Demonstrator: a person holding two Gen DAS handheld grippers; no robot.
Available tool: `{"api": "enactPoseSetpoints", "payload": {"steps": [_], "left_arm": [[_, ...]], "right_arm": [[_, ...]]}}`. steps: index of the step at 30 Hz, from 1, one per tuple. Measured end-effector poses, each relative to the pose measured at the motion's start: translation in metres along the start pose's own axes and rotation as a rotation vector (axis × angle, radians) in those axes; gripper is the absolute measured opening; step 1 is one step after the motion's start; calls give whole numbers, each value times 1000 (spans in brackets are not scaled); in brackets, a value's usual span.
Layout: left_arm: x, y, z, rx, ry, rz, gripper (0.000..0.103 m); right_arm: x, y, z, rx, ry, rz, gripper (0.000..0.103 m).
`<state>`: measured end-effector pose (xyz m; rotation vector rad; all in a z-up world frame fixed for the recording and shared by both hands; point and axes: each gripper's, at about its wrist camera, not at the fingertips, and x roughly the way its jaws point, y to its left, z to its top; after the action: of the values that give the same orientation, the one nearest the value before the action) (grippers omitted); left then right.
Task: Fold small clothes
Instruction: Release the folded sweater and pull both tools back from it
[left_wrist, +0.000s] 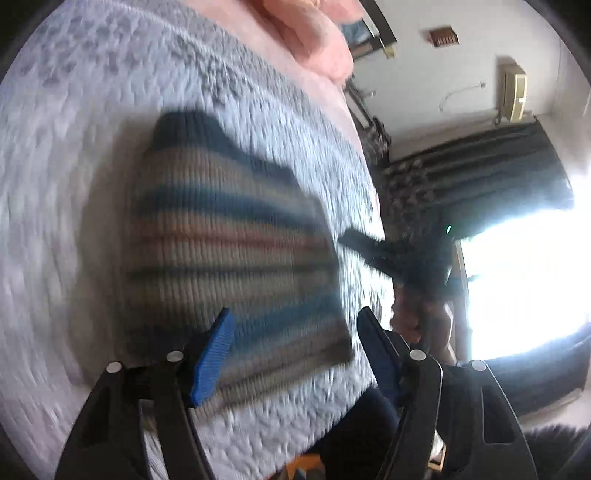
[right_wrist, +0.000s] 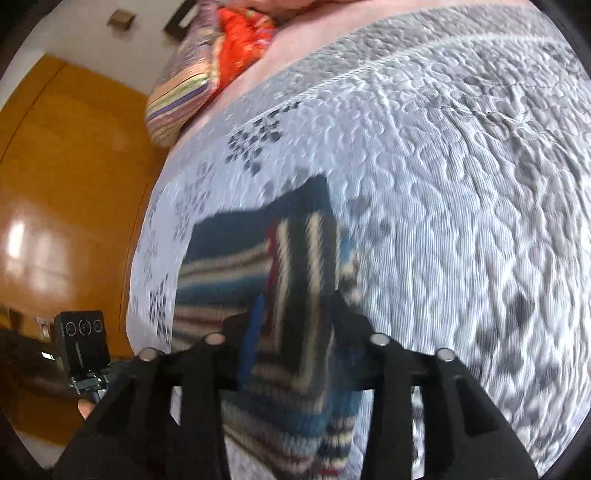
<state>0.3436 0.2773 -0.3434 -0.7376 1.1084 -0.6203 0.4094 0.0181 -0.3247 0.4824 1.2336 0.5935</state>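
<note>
1. Sweater (left_wrist: 229, 236), striped, lies on the quilted bed (left_wrist: 66, 184); a flap (right_wrist: 295, 295) is pinched and lifted by the right gripper (right_wrist: 295, 332).
2. Left gripper (left_wrist: 295, 354) hovers at 6 o'clock, fingers wide apart, empty.
3. Mid-fold is judged; the flap must be carried across and laid flat.

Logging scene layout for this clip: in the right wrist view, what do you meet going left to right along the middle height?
Orange wooden door → patterned edge of the grey quilted bedspread → striped knitted garment → open stretch of the same bedspread out to the right edge.
</note>
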Motion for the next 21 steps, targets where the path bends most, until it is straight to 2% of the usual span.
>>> {"api": "enactPoseSetpoints", "payload": {"steps": [1,2,3,4,6,8,9,11,14,16,18,19,20,21], "left_arm": [[3,3,10,-6,-5,13,69],[7,9,19,-12,-4,28,69],[16,14,29,-18,2,54,69],[25,21,35,-32,13,67,69],[42,29,39,-57,29,70,69],[46,32,39,-47,31,68,69],[46,30,39,-37,32,66,69],[40,23,40,-33,27,69,69],[16,11,40,3,-17,5,69],[13,2,41,41,-9,4,69],[27,5,41,57,44,57,69],[36,10,40,51,71,87,69],[50,17,37,51,109,131,69],[57,19,37,65,115,158,69]], "right_arm": [[10,-5,8,27,24,5,50],[19,-9,13,45,47,3,48],[27,-11,16,49,70,-2,20],[30,-8,19,16,62,-27,10],[20,-4,17,-17,-9,-34,9],[23,-19,12,17,-28,-87,10],[33,-26,10,30,-5,-109,20],[37,-30,8,9,2,-118,27],[3,-10,6,-50,-74,-119,29],[-16,16,-7,-141,-93,-116,29],[-9,33,-22,-204,-22,-118,29],[3,35,-33,-231,35,-145,28],[10,31,-40,-243,74,-179,24],[26,24,-47,-257,113,-256,23]]}}
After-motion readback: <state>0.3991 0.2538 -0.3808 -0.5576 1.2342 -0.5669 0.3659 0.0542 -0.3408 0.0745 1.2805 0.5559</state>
